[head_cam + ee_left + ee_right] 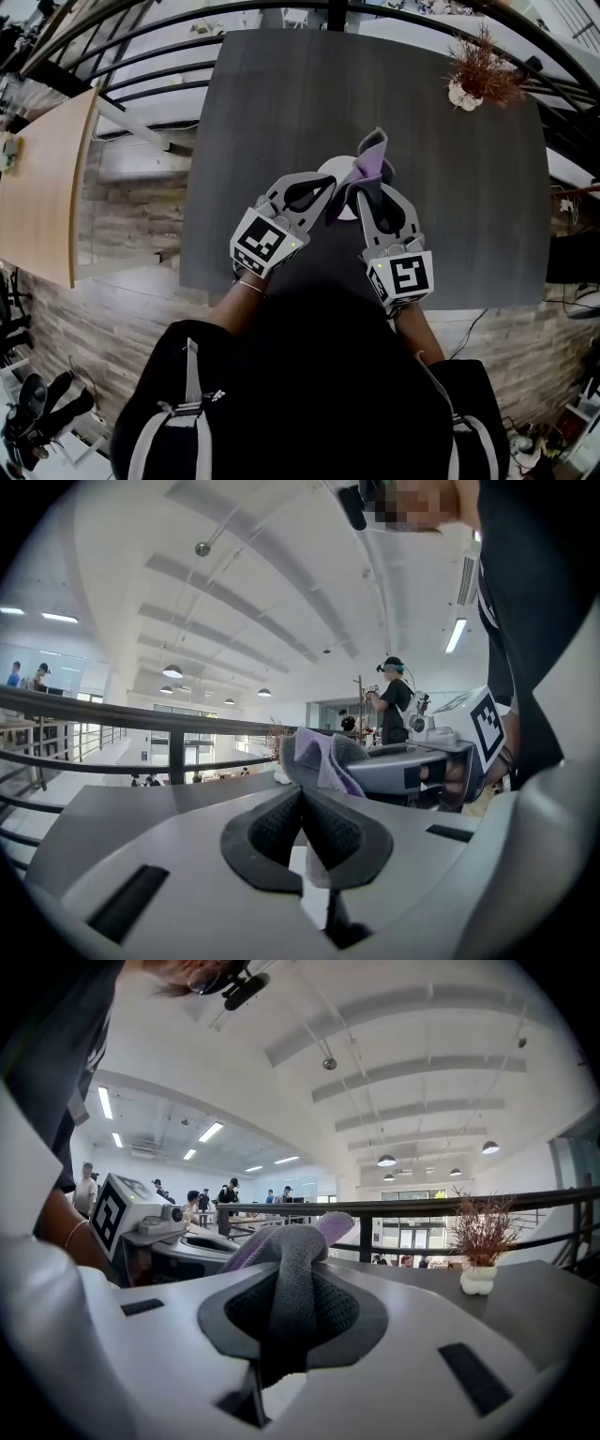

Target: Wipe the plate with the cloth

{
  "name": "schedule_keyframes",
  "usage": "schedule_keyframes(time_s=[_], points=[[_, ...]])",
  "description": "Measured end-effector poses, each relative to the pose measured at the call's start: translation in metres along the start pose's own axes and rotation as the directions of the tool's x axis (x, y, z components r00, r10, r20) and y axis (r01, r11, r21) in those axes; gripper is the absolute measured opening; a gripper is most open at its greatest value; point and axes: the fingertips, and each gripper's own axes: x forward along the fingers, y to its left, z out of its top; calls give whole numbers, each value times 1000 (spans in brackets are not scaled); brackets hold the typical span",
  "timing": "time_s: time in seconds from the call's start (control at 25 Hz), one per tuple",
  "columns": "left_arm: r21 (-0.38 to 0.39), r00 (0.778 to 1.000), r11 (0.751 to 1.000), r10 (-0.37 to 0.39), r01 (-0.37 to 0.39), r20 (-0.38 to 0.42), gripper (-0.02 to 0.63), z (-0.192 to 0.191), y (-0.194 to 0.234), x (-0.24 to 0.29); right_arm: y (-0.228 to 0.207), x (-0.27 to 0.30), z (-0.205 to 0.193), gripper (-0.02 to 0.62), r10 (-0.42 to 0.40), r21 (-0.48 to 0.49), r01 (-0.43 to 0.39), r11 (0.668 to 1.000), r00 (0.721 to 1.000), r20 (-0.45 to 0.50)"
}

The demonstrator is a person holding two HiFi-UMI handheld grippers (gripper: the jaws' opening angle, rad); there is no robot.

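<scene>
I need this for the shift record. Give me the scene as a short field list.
surface: dark grey table
plate: white, partly hidden
left gripper: shut, tips at the plate
right gripper: shut on the cloth
cloth: purple and grey, bunched, sticking up above the plate
far corner: dried plant in a white pot

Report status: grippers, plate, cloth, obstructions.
Left gripper shut, at rim of round white plate. Right gripper shut on purple-grey fabric cloth, over the plate. White vase of dried twigs at far corner, clear.
</scene>
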Motion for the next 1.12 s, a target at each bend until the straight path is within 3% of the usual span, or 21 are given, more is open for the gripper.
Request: schedule_keyframes(time_s=[0.48, 0.68, 1.12], points=[[-133, 994, 991, -22, 8, -102, 8, -60, 5, 8, -2, 17, -40, 63, 6, 10, -5, 1000, 990, -140], [-134, 989, 991, -43, 24, -139, 8, -78, 5, 9, -7, 20, -52, 63, 0, -1, 0, 1000, 984, -181], [-242, 980, 970, -35, -14, -198, 8, -100, 16, 13, -28, 32, -79, 63, -85, -108, 54, 993, 947, -311]])
